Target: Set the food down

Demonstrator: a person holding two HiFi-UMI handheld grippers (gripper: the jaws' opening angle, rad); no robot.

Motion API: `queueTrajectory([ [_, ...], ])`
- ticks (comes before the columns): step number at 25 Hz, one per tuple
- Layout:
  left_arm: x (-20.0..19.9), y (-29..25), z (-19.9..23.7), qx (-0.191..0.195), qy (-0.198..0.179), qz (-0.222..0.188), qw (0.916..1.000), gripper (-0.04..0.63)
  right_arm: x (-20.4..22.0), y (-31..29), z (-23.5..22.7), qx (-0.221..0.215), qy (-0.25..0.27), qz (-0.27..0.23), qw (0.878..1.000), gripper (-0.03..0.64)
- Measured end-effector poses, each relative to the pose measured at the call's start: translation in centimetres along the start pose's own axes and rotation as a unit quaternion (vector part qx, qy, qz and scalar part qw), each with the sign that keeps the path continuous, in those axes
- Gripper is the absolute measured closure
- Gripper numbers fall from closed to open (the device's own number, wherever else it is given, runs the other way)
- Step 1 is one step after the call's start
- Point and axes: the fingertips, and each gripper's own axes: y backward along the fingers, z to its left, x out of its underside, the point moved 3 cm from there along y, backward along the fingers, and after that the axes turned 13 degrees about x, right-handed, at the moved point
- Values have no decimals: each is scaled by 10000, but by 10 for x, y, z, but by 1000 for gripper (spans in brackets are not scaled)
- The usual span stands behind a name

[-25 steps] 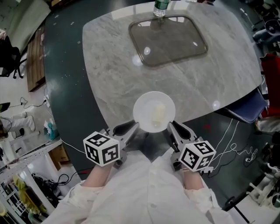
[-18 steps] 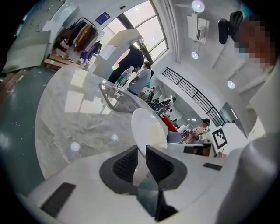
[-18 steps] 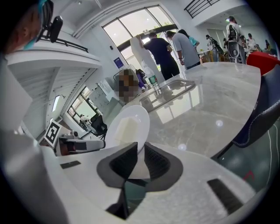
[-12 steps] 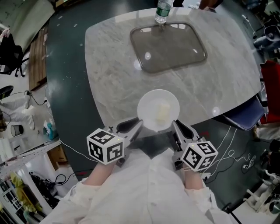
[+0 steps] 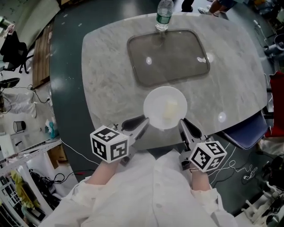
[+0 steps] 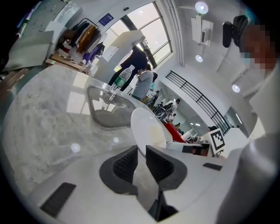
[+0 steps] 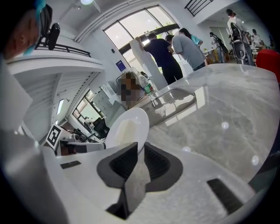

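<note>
Marble table (image 5: 111,80): tray (image 5: 168,57), bottle (image 5: 163,14) beyond plate (image 5: 153,99)

No word, brand or number can be read anywhere. The left marker cube (image 5: 108,146) and the right marker cube (image 5: 207,155) bear only black-and-white square patterns (codes, not lettering). The water bottle (image 5: 164,9) has a green label (image 5: 162,20) too small to read. 1 blue wall sign (image 6: 106,19) is equally illegible.

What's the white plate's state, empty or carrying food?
Carrying food: a pale yellowish piece lies on the plate, whose rim the left gripper and right gripper clamp.
</note>
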Motion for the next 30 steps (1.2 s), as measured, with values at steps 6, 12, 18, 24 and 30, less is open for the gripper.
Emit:
queueTrajectory([
  [6,-20,-31,6,-144,113,-85,9998,532,-29,-20,-25,-161,57,135,9998,577],
  [12,-46,-54,16,-347,215,-210,9989,532,-60,-45,-41,-303,135,261,9991,578],
  [18,-68,-75,29,-512,256,-266,9980,532,-89,-72,-56,-490,321,390,9975,578],
  [24,-92,-88,49,-683,258,-368,9967,532,-112,-104,-61,-664,446,453,9958,578],
  [30,-117,-101,70,-737,260,-407,9961,532,-137,-133,-66,-752,522,508,9945,577],
])
